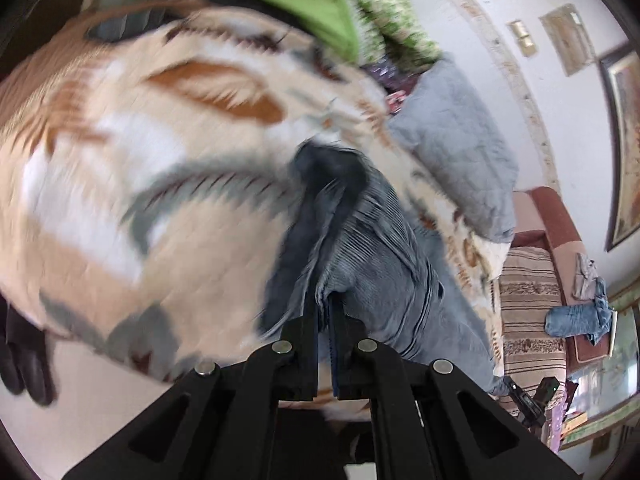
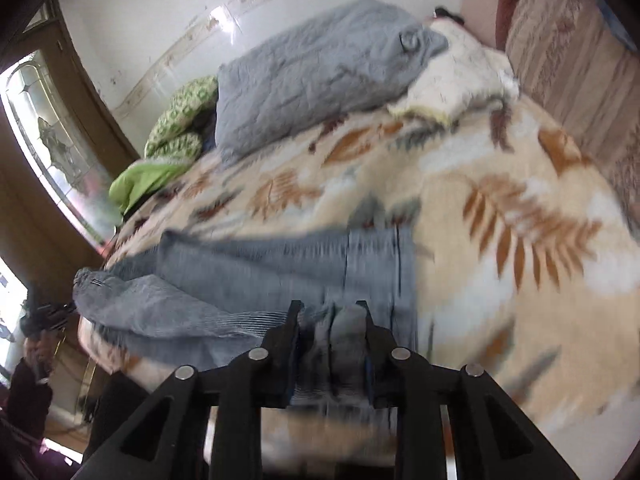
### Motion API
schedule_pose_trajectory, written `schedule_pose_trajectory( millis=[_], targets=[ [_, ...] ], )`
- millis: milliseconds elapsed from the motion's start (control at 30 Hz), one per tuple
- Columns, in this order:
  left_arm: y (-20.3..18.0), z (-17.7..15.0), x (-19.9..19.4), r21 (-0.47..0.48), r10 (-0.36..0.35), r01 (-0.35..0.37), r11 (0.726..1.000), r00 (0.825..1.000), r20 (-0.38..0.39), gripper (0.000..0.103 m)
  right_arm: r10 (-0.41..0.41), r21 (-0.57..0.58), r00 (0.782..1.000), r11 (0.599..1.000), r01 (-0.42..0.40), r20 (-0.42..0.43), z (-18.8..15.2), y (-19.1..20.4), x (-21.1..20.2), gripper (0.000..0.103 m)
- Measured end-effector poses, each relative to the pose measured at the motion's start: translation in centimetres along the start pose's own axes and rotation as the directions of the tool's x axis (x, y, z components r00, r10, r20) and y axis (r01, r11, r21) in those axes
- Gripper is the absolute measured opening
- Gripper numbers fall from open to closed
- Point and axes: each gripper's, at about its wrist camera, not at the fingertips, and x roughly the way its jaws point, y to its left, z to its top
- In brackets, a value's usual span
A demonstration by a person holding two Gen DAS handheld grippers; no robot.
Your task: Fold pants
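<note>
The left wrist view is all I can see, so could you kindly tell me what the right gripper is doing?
Observer: The right gripper has a bunched fold of the grey pants between its fingers.
Operator: Thank you. Where does the rest of the pants lie?
Observer: Stretched out to the left across the leaf-patterned blanket.
Operator: Is my left gripper visible there?
Observer: Yes, the left gripper shows small at the left edge, at the far end of the pants.

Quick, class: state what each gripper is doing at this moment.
Left gripper: shut on the grey pants.
Right gripper: shut on a bunched fold of the same pants.
</note>
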Motion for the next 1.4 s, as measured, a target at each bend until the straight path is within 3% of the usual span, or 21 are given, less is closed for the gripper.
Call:
schedule_pose_trajectory(
  millis=[67, 100, 200, 267, 467, 567, 667, 733, 800, 833, 967, 1167, 1400],
  targets=[
    [0.9, -0.5, 0.5, -0.017, 0.019, -0.019, 1.0, 1.0, -0.013, 0.005, 0.01, 0.029, 1.0, 1.0, -0.01, -0.027, -1.2, -0.7, -0.9, 0.042],
    [1.2, -0.6, 0.6, -0.028, 0.017, -0.018, 0.999, 1.0, -0.016, 0.005, 0.002, 0.045, 1.0, 0.999, -0.002, -0.01, -1.4, -0.9, -1.6, 0.052],
    [1.3, -0.7, 0.9, -0.037, 0.013, -0.014, 0.999, 1.0, -0.015, 0.005, 0.014, 0.122, 0.995, 0.992, -0.026, 0.097, -0.5, -2.0, -3.9, 0.07],
    [1.1, -0.7, 0.8, -0.028, 0.019, -0.02, 0.999, 1.0, -0.012, 0.005, -0.038, 0.145, 0.988, 0.989, 0.016, 0.151, 0.7, -2.2, -4.5, 0.073],
    [1.3, -0.9, 1.0, -0.04, 0.035, -0.035, 0.999, 0.999, -0.016, 0.005, -0.139, 0.129, 0.99, 0.981, 0.142, -0.034, 3.9, -2.9, 1.9, 0.072],
    [1.3, -0.9, 1.2, -0.046, 0.043, -0.044, 0.998, 0.999, -0.018, 0.005, -0.169, 0.088, 0.981, 0.98, 0.178, -0.1, 4.0, -2.8, 4.8, 0.066],
    [1.1, -0.7, 1.3, -0.04, 0.056, -0.057, 0.998, 0.998, -0.023, 0.005, -0.213, 0.022, 0.961, 0.975, 0.22, -0.175, 3.8, -2.0, 7.2, 0.049],
    [1.1, -0.6, 1.5, -0.038, 0.061, -0.062, 0.997, 0.998, -0.027, 0.005, -0.283, -0.044, 0.944, 0.959, 0.279, -0.173, 3.7, -1.0, 7.5, 0.043],
    [1.2, -0.4, 1.6, -0.035, 0.064, -0.065, 0.997, 0.997, -0.031, 0.005, -0.332, -0.088, 0.932, 0.942, 0.322, -0.146, 4.0, 0.1, 6.8, 0.021],
    [1.2, -0.3, 1.7, -0.036, 0.063, -0.064, 0.997, 0.997, -0.033, 0.005, -0.344, -0.104, 0.93, 0.937, 0.333, -0.126, 4.2, 0.6, 6.3, 0.019],
    [1.3, -0.1, 1.9, -0.034, 0.062, -0.064, 0.997, 0.997, -0.035, 0.005, -0.366, -0.174, 0.928, 0.921, 0.35, -0.073, 6.1, 3.1, 5.0, 0.018],
    [1.8, -0.6, 2.0, -0.051, 0.058, -0.06, 0.997, 0.998, -0.04, 0.006, -0.357, -0.175, 0.934, 0.921, 0.348, -0.02, 8.3, 4.7, 4.7, 0.018],
    [2.1, -0.5, 2.0, -0.052, 0.056, -0.058, 0.997, 0.997, -0.049, 0.006, -0.338, -0.102, 0.921, 0.941, 0.324, -0.196, 4.8, -0.4, 6.9, 0.019]
  ],
)
